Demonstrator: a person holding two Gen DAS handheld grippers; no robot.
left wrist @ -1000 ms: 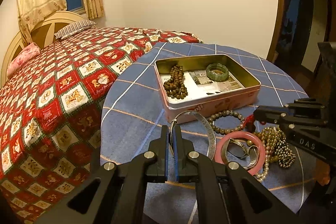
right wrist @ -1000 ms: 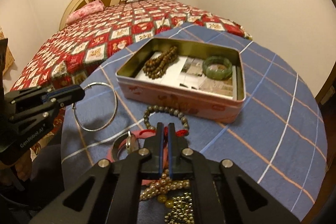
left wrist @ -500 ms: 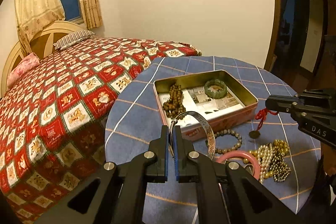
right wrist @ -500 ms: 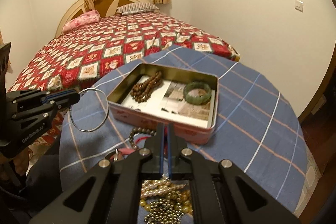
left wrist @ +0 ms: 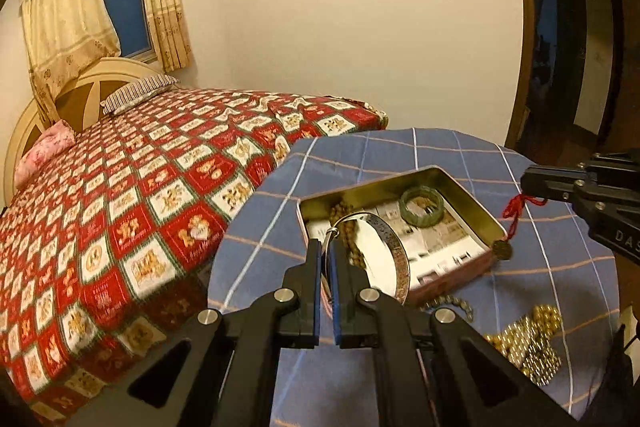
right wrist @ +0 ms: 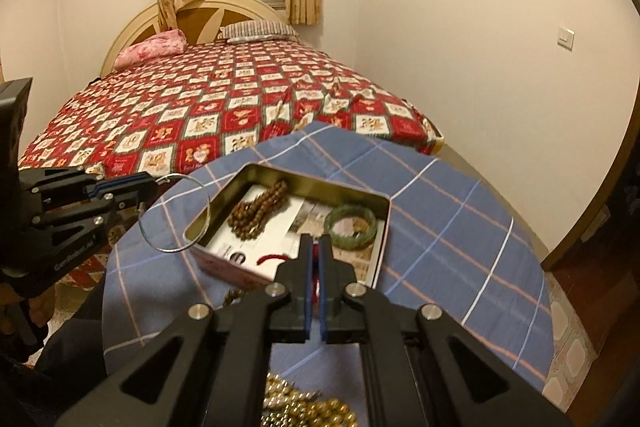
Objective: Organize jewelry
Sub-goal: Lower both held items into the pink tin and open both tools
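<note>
Left wrist view: left hand-held gripper (left wrist: 327, 259) pinches the silver bangle (left wrist: 394, 259) above the tin (left wrist: 472, 205); right hand-held gripper (right wrist: 315, 269) grips a red cord (left wrist: 514, 209) with its coin over the tin's edge. Best lower each inside before releasing, clear of the beads (right wrist: 258, 209).

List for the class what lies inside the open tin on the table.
Inside the tin lie a string of brown beads, a green bangle and printed paper lining the bottom. The right gripper hides the near corner.
</note>
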